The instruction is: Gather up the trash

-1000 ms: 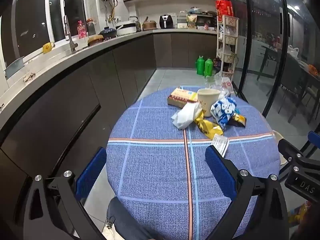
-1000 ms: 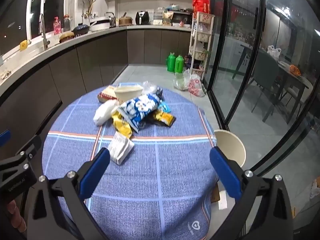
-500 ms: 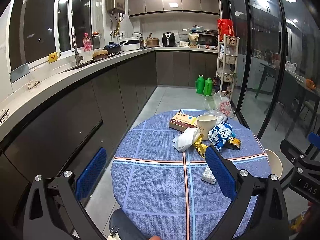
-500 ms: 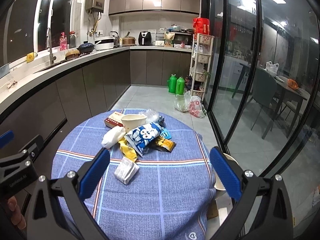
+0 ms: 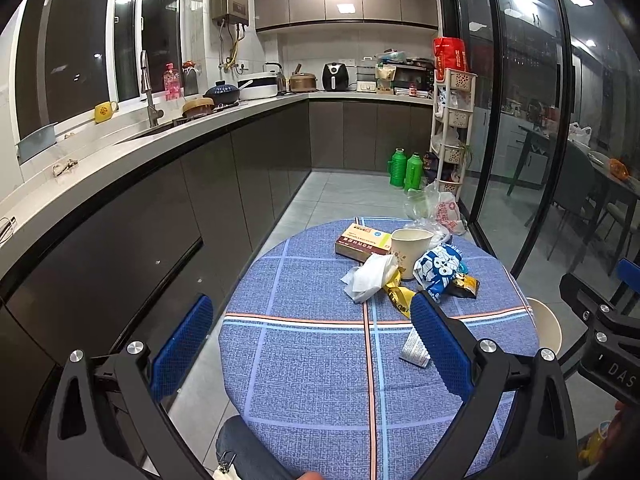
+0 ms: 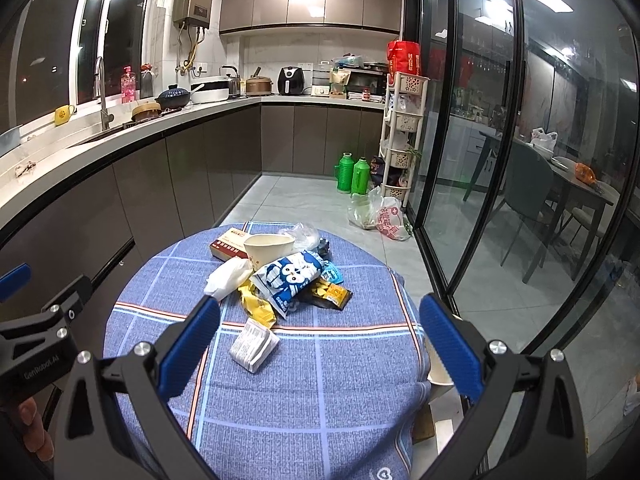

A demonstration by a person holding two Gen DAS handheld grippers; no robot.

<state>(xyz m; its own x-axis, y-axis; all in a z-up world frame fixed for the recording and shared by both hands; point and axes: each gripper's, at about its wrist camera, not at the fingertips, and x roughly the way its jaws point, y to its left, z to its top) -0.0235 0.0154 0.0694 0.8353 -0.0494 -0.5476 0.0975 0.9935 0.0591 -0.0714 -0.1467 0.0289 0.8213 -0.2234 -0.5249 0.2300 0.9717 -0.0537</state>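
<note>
dim room | ceiling-light glare | glass reflections | fisheye-bent, vignetted edges

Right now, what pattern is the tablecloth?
Blue tablecloth with pale-blue and orange checks, clearest in the right wrist view.

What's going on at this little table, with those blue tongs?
A person holds open tongs in each hand, left tongs and right tongs, above a blue-clothed table. Neither grips anything. Trash waits in a pile: a paper cup, a blue snack bag, a crumpled tissue and a small white packet.
</note>
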